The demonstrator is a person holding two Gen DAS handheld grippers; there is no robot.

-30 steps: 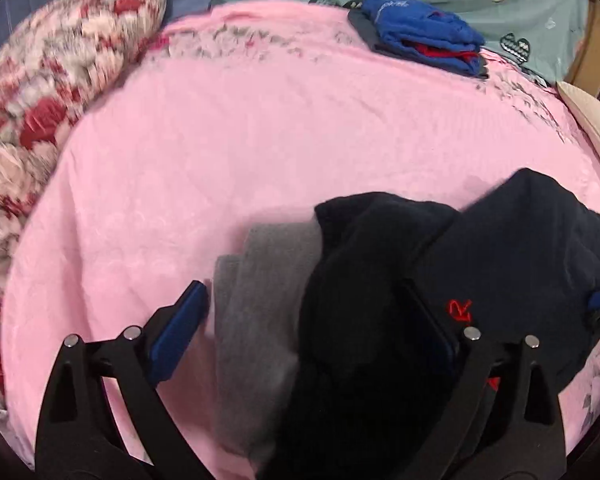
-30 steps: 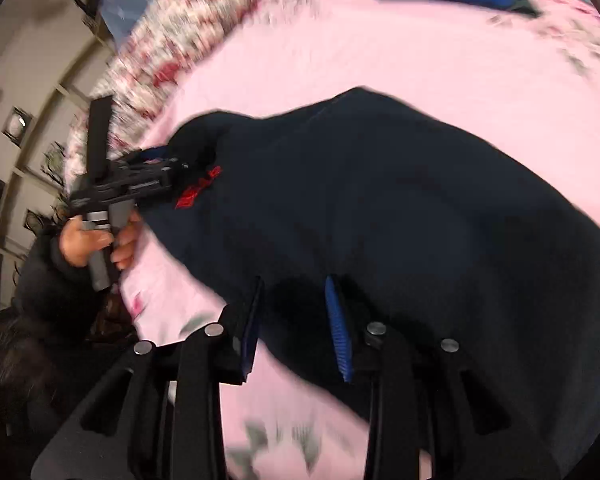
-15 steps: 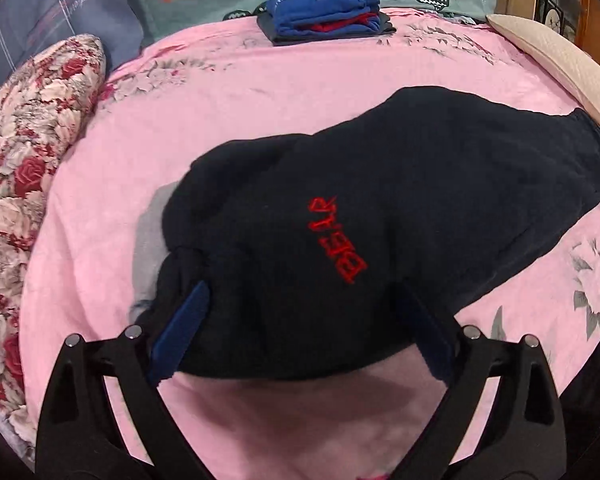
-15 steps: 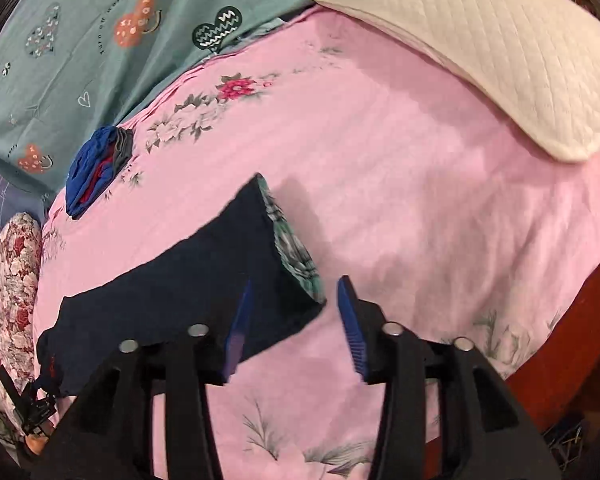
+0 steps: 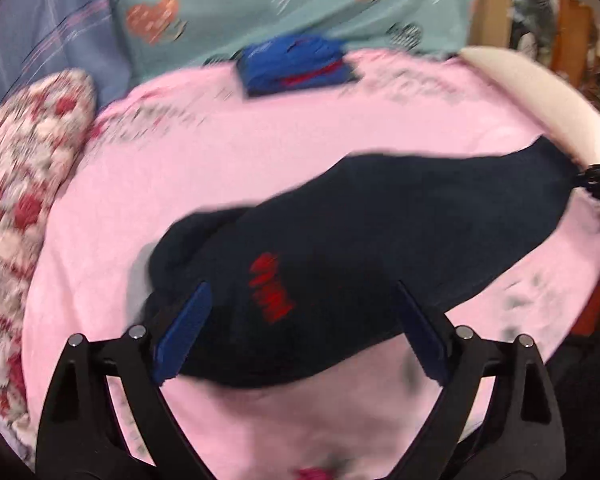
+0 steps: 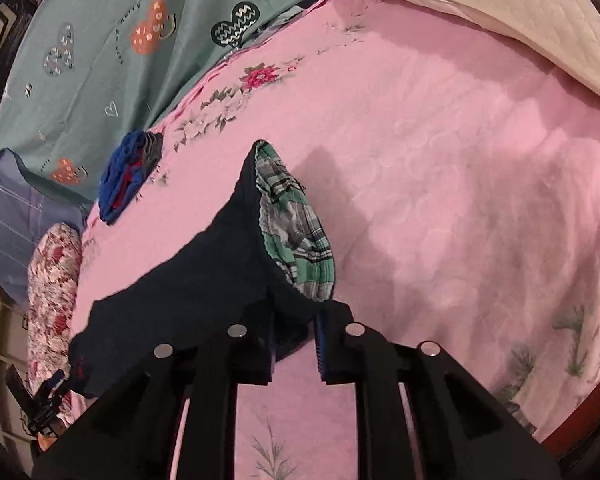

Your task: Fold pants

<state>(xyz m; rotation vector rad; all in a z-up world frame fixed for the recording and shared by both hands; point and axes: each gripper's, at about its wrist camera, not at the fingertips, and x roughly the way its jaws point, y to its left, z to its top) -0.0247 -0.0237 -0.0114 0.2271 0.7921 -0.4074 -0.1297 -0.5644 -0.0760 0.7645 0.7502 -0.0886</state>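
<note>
Dark navy pants (image 5: 380, 248) with red lettering lie stretched across the pink bedspread (image 5: 260, 152). My left gripper (image 5: 300, 340) is open, its blue-padded fingers (image 5: 184, 332) spread over the near end of the pants. In the right wrist view my right gripper (image 6: 294, 344) is shut on the pants' other end (image 6: 204, 280), whose green plaid lining (image 6: 296, 232) shows. The right gripper also shows at the far right of the left wrist view (image 5: 598, 182), and the left gripper at the lower left of the right wrist view (image 6: 40, 404).
A folded blue garment pile (image 5: 296, 66) sits at the back of the bed. A floral pillow (image 5: 24, 184) lies at the left, a cream quilted pillow (image 6: 500, 12) at the right. Teal heart-print fabric (image 6: 100, 40) lies behind. The bed's edge is near at lower right.
The pants went from bunched to spread long across the bed. My right gripper closed on the plaid-lined end. My left gripper stayed open and drew back slightly.
</note>
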